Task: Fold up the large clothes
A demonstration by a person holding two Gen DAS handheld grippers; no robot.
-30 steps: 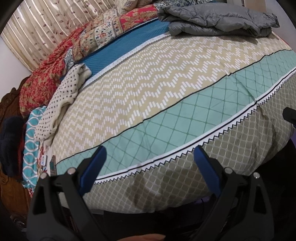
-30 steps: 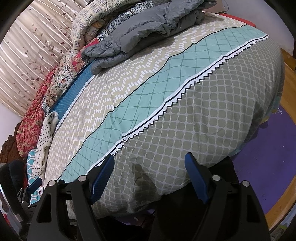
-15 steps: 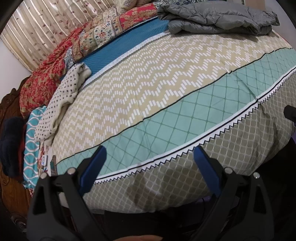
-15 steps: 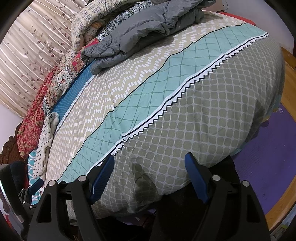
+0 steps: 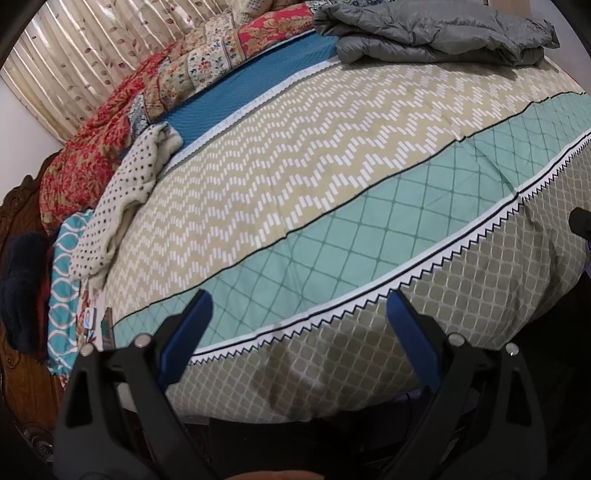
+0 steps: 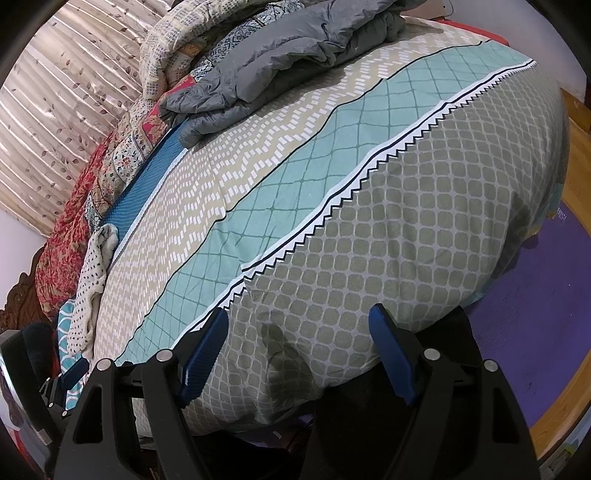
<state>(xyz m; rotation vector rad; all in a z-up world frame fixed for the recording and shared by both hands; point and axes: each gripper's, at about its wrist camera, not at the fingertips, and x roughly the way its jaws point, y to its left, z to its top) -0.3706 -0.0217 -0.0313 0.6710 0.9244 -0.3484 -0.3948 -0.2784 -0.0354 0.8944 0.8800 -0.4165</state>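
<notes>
Bedspread (image 5: 314, 192) is lying bare while both the left gripper (image 5: 295, 317) and right gripper (image 6: 297, 332) are hovering spread apart; reaching squarely for the grey jacket's (image 6: 295, 55) edge looks best.

You see matt printed cloth on the bed sheet (image 5: 332, 192); at its far edge lies a puffy grey jacket (image 5: 436, 33) with a faint sheen, perhaps nylon. Beside it, carved glossy wood headboard (image 5: 22, 199).
</notes>
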